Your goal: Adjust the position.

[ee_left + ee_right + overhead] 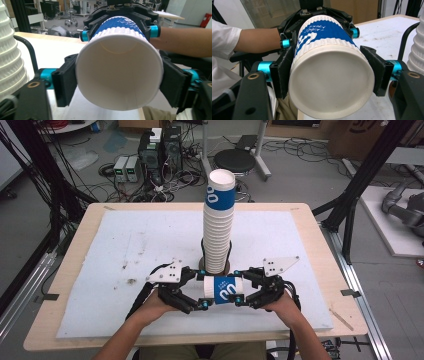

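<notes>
A white paper cup with a blue band [223, 290] lies on its side, held a little above the board in front of the tall stack. My left gripper [202, 292] is shut on its open mouth end; in the left gripper view both pads [65, 80] press on the rim of the cup [120, 72]. My right gripper [242, 287] is shut on the base end, and in the right gripper view its pads [283, 72] clamp the cup [329, 82] near the bottom. Each view shows the other gripper at the cup's far end.
A tall stack of ribbed white cups [219, 230], topped by a blue-banded one, stands in a black wire holder just behind the grippers; it also edges the gripper views [10, 62] [417, 50]. A white board [125, 250] covers the wooden table. Computers and cables lie on the floor beyond.
</notes>
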A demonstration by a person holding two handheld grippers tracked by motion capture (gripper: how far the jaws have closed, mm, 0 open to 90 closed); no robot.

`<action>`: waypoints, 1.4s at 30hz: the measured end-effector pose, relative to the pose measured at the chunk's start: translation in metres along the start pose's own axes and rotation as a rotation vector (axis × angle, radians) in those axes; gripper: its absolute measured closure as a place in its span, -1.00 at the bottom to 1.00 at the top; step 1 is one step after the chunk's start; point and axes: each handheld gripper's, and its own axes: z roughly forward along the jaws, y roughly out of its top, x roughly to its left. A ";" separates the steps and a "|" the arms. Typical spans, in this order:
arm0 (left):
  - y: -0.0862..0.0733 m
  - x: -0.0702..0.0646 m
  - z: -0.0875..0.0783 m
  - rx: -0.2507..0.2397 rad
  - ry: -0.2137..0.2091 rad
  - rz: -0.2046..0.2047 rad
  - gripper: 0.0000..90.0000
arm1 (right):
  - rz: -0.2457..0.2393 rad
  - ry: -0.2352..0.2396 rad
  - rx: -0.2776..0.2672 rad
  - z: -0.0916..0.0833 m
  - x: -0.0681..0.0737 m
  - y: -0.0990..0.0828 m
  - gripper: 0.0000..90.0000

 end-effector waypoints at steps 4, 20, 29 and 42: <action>0.000 0.000 0.000 0.012 -0.007 0.002 -0.36 | 0.005 -0.003 0.024 0.000 0.001 0.001 -0.29; 0.024 -0.001 -0.007 0.176 0.051 0.057 -0.36 | -0.105 -0.186 0.088 -0.012 0.014 0.020 -0.63; 0.060 0.001 0.001 0.374 0.086 0.116 -0.36 | -0.322 -0.274 0.339 -0.003 0.030 0.054 -0.63; 0.079 0.002 0.016 0.537 0.087 0.119 -0.36 | -0.405 -0.290 0.557 0.019 0.033 0.070 -0.63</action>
